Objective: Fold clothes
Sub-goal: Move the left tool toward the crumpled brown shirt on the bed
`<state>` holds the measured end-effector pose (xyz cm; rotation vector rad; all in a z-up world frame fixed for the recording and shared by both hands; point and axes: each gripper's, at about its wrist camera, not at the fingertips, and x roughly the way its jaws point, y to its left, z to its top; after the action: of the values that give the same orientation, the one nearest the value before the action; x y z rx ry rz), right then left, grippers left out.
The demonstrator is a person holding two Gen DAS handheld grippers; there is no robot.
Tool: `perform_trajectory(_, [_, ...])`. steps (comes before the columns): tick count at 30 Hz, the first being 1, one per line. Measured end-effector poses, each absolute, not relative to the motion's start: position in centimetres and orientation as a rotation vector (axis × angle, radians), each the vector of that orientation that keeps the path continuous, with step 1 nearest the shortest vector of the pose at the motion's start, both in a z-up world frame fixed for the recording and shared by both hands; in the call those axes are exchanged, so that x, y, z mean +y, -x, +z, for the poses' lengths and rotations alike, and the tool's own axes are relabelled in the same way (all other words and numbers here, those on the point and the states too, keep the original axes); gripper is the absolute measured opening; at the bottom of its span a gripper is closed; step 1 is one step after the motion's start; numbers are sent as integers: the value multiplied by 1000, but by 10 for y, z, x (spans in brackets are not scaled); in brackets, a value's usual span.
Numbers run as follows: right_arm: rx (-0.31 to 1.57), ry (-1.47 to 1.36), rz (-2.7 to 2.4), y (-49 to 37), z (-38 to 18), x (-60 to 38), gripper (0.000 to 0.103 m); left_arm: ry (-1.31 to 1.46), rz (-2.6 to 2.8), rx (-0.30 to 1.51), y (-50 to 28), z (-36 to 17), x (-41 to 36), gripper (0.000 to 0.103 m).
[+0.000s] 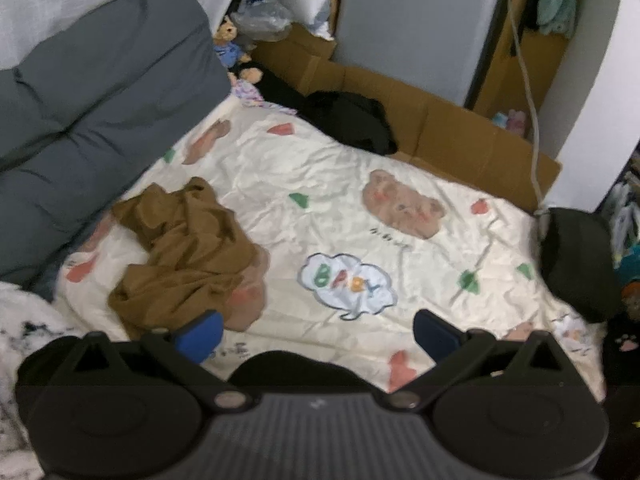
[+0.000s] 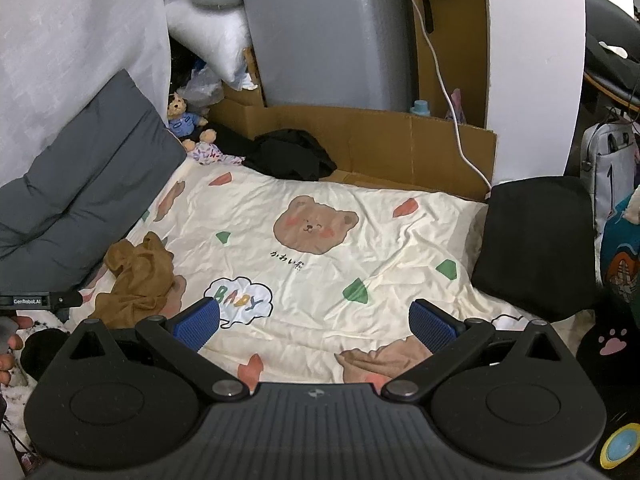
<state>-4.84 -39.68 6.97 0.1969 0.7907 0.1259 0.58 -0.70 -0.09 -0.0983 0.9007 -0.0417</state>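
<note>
Both my grippers hang over the cream bedspread [image 2: 360, 240], and neither holds anything. My left gripper [image 1: 318, 334] has its two blue pads spread wide, nothing but sheet between them. My right gripper [image 2: 314, 326] is the same: two blue pads well apart, bare sheet in the gap.

One brown garment [image 1: 188, 256] lies crumpled in a heap near the left edge of the bedspread, just beside the grey cushion [image 1: 100, 100] that leans along that side. In the right wrist view the same brown heap [image 2: 138, 280] sits left of my left-hand pad, untouched by either gripper.

One black garment [image 2: 292, 154] is bunched at the far edge of the bedspread, against the cardboard [image 2: 400, 136]. A second dark piece, a flat black rectangle [image 2: 536, 248], rests on the right edge; I cannot tell whether it is folded cloth or a cushion.

On the print I count two full bear faces in the right wrist view, the big one [image 2: 316, 224] in the middle and a creased one by my right pad, plus one speech cloud [image 2: 240, 300] with coloured letters just ahead of my left pad.

One small teddy bear in blue [image 2: 184, 118] sits at the far left corner, past the cushion. Behind the cardboard stands one grey appliance [image 2: 328, 40], with one white cable [image 2: 440, 72] running down beside it. At the left border of the right wrist view, fingers of a hand [image 2: 12, 340] show beside my other gripper's black body [image 2: 40, 301].
</note>
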Motion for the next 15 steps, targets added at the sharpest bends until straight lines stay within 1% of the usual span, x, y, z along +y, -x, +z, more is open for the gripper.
perform_trajectory(5, [790, -218, 132, 45, 69, -401, 103, 121, -46, 886, -12, -2, -15, 94])
perform_trajectory(9, [789, -235, 137, 42, 69, -405, 103, 162, -85, 867, -9, -6, 8, 93])
perform_trajectory(15, [777, -191, 108, 54, 66, -391, 103, 162, -101, 868, -7, -4, 13, 91])
